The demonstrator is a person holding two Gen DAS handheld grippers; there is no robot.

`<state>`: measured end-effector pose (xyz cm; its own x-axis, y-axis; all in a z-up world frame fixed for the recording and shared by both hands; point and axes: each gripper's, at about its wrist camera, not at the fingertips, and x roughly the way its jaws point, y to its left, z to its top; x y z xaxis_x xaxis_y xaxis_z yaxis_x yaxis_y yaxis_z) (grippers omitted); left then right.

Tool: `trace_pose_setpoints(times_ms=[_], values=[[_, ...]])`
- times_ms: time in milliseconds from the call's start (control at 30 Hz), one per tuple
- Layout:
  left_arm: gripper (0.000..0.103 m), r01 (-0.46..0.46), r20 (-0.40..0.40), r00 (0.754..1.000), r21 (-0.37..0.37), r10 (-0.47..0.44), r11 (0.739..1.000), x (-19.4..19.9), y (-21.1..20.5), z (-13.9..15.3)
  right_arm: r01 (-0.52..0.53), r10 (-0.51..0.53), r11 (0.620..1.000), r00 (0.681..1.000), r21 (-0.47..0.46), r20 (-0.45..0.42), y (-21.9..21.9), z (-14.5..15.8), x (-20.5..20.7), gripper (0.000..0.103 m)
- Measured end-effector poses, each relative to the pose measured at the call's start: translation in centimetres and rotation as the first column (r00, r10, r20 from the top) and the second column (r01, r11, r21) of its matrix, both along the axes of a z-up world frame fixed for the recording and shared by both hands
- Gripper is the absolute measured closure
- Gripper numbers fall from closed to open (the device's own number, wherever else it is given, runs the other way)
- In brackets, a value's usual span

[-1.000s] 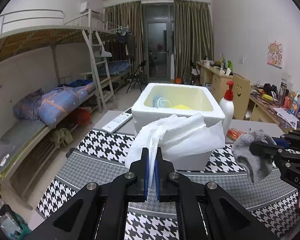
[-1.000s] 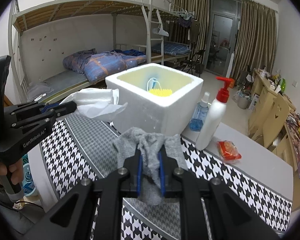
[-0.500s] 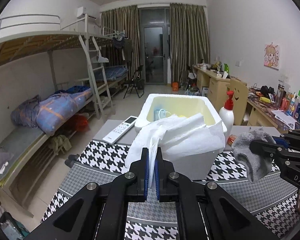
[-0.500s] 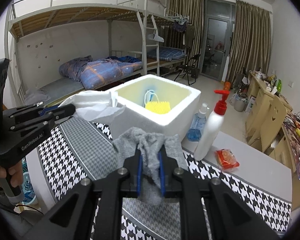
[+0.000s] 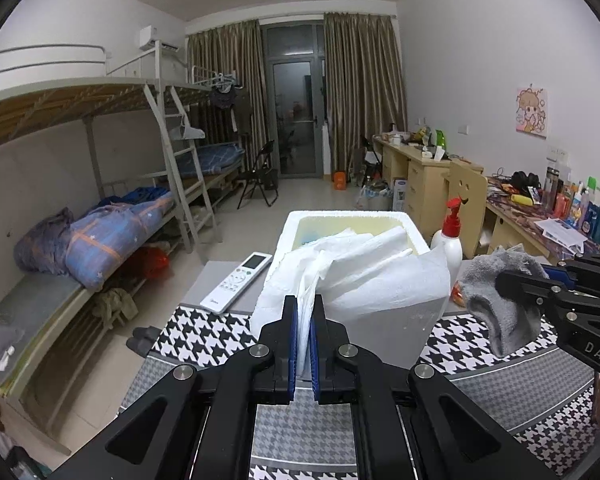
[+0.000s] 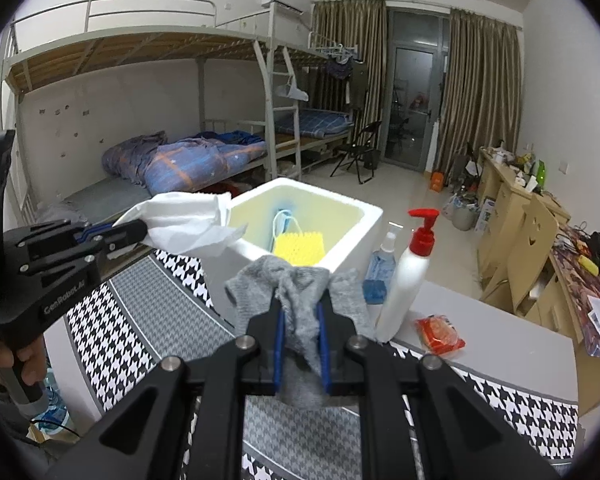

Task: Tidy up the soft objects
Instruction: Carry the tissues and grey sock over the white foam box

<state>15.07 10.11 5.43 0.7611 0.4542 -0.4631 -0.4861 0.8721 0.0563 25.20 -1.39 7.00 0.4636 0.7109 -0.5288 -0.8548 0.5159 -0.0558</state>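
My left gripper (image 5: 304, 344) is clenched on a crumpled white tissue sheet (image 5: 364, 276), held up at the near wall of the open white foam box (image 6: 352, 216). It is featherlight, limp and tear-prone, so I pinch a bunched fold. My right gripper (image 6: 302, 350) grasps a soft grey knitted sock (image 6: 296, 300) by its gathered middle above the houndstooth table mat (image 6: 140, 312); it drapes and won't slip.

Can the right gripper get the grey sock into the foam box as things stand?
Probably yes. The right gripper holds the grey sock above the table, near the foam box, whose top is open. The white tissue overhangs only its left rim.
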Motion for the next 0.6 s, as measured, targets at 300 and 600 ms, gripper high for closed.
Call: trace_pose_setpoints(times_ms=[300,600], values=[[0.097,0.002,0.019,1.0,0.009,-0.002,1.0,1.1,1.4,0.7,0.023,-0.023,1.0,1.0,0.021,0.01,0.6,0.6,0.9,0.086],[0.097,0.025,0.029,0.999,0.015,-0.026,1.0,2.2,2.5,1.1,0.06,-0.061,0.997,0.998,0.043,0.011,1.5,1.2,1.8,0.086]])
